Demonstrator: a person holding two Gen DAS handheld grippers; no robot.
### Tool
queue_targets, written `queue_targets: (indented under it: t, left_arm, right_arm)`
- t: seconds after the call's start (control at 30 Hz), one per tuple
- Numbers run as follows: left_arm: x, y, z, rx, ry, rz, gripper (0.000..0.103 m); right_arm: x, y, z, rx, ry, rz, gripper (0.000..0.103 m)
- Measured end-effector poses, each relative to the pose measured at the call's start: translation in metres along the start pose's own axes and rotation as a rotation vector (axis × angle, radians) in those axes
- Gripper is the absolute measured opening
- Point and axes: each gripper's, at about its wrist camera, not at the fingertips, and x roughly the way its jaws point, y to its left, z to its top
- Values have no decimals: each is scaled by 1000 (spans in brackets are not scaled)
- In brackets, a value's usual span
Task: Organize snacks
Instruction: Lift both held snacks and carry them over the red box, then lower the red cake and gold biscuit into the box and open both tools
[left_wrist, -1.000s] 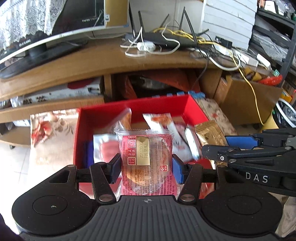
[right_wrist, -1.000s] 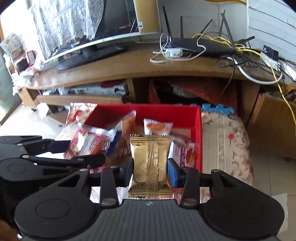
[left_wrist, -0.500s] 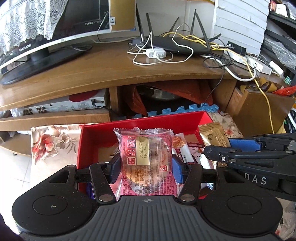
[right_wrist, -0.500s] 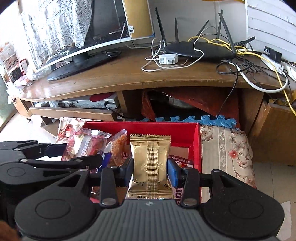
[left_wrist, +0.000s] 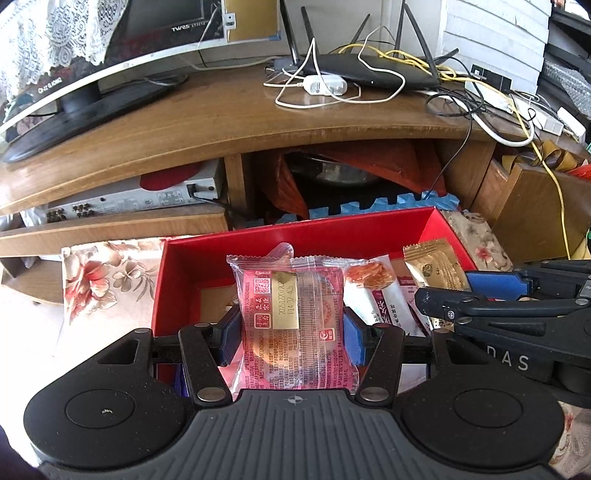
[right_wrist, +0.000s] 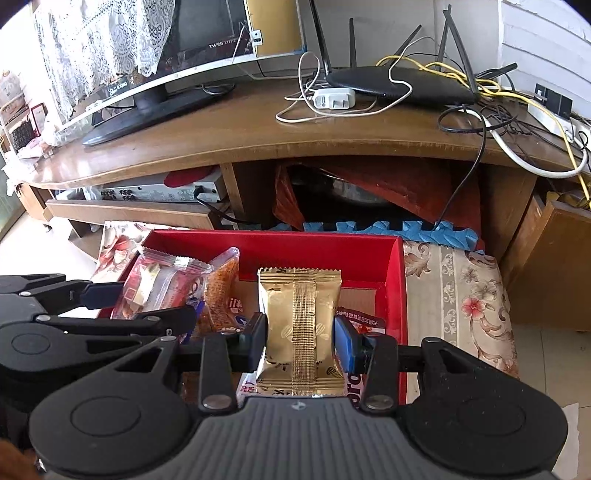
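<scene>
Two handheld grippers hover side by side over an open red box (left_wrist: 295, 236) of snacks that sits on a floral cloth (right_wrist: 458, 280) in front of a wooden TV stand (left_wrist: 229, 122).

The left gripper (left_wrist: 291, 334) has its blue-padded fingers (left_wrist: 352, 341) closed on a clear pink packet (left_wrist: 293, 325), held upright with a gold label facing the camera. The right gripper (right_wrist: 300, 338) pinches a gold packet (right_wrist: 299, 332), also upright, its back seam facing the camera. In each view the other gripper shows at the edge, its packet held over the box.

Compared with a second ago, both grippers have risen and drawn back a little: the box now looks lower and farther away, and more of the stand's surface is in view (the monitor (right_wrist: 184, 48), a router (left_wrist: 373, 70) and a tangle of cables). Both packets keep the same place between the fingers.

Loose snacks lie in the box: a white packet (left_wrist: 384, 295) with a fried-food picture, and an orange packet (right_wrist: 221, 295) leaning beside the pink one. Blue foam matting (right_wrist: 391, 229) lies just behind the box.
</scene>
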Motion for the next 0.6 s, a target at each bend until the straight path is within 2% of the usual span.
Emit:
queue_targets:
  t: [0.6]
  left_arm:
    - [14,-4,-3,11,24,27,61]
  right_arm:
    - [15,-1,-2,-8,32,-13,40]
